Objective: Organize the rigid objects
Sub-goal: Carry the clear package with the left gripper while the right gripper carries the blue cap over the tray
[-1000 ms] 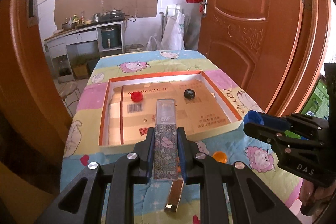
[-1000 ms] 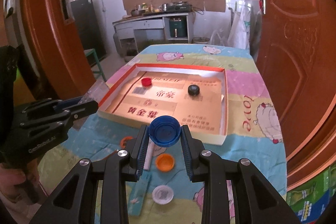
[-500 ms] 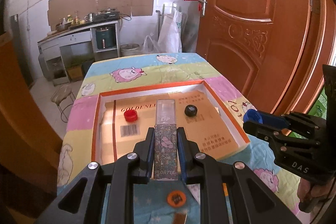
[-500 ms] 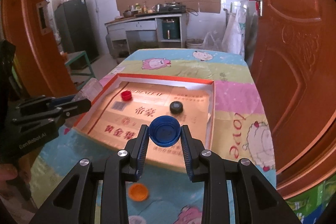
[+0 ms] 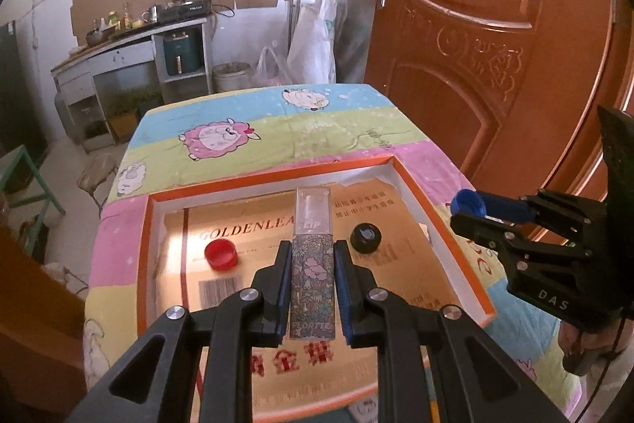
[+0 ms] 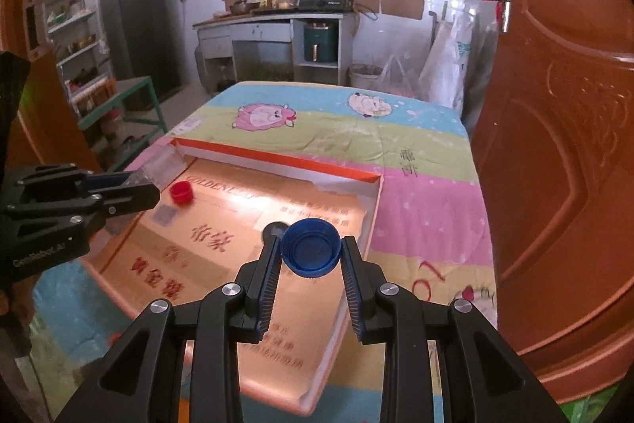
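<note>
Two loose caps in shallow box (image 5: 443, 224): red cap (image 5: 220, 255), black cap (image 5: 365, 236) (partly hidden behind blue cap (image 6: 311, 247) in right view). Left gripper (image 5: 311, 264) clamped on lip-gloss tube (image 5: 312, 256); right gripper (image 6: 310, 256) clamped on blue cap, both above box.

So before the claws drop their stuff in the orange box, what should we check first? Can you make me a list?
1. Left gripper firmly holds the lip gloss tube: ok, pads press both sides.
2. Right gripper firmly holds the blue cap: ok.
3. Both grippers are above the orange box: ok for the left; the right seems near the box's right wall, cannot tell exactly.
4. Free floor in the box to set things down: ok, only a red cap and a black cap lie there.
5. Grippers are apart from each other: ok.
6. Height above the box floor: cannot tell.
</note>
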A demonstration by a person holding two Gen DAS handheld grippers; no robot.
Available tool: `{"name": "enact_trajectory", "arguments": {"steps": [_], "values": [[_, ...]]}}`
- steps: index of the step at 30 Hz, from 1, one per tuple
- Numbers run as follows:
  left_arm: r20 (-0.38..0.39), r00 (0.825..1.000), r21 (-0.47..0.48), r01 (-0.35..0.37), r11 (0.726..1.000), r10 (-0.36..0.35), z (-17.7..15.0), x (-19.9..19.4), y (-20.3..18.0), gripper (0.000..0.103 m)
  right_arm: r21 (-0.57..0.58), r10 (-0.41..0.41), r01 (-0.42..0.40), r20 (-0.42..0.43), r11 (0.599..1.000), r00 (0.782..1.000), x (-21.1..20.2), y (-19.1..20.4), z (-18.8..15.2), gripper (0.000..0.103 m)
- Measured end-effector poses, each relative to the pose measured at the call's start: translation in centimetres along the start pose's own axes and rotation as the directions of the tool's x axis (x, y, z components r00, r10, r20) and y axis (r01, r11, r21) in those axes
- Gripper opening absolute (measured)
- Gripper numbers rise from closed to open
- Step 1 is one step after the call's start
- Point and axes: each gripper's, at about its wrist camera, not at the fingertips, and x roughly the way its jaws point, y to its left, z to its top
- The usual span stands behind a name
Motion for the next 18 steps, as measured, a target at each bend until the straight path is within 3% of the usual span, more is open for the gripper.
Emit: {"name": "enact_trajectory", "arguments": {"steps": [8,18], "values": [[-0.056,0.998,-0.011,-0.007,1.0,0.006,1.2,3.6,0.3,0.021,-0.046,0.035,-0.037,-0.046,0.998,0.998,4.6,-1.5,2.4,0.031],[-0.105,0.994,-0.01,-0.035,0.999,0.034,1.6,6.4,0.8,0.021,-0.004,0.111,-0.112,-0.107,0.994,0.988,8.9,-2.9,3.7,0.031]]}}
